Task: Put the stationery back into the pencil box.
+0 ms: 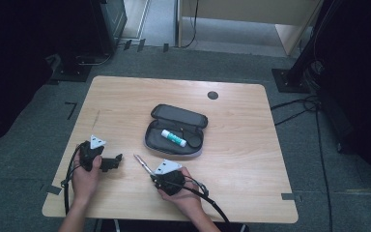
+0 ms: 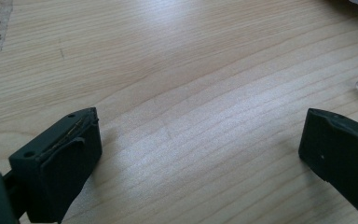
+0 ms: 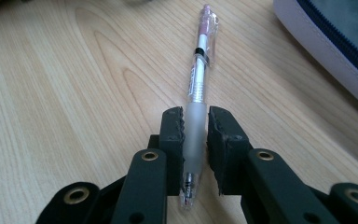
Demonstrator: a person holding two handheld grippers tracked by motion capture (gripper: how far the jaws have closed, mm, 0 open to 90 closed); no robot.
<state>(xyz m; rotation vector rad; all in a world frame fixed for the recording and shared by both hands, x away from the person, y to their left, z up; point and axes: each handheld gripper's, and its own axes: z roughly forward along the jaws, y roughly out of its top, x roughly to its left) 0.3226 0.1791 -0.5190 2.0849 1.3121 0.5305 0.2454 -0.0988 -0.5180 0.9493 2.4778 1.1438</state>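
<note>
- Wooden table [image 1: 125, 96], dim room; open pencil case [image 1: 176, 131] lies beyond the right gripper [image 3: 196, 135].
- Right gripper's jaws clamp a clear pen [image 3: 198, 88] by its frosted grip.
- Left gripper [image 2: 200, 154] rests agape, nothing between its jaws.
- Advice: lift level, keep squeeze centred so the pen cannot pivot.

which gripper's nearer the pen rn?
Right. The right gripper has its jaws closed around the pen at its grip section; the left gripper sits open on the table, off to the pen's side.

Black hand-held grippers [image 1: 107, 163], brass eyelets
</note>
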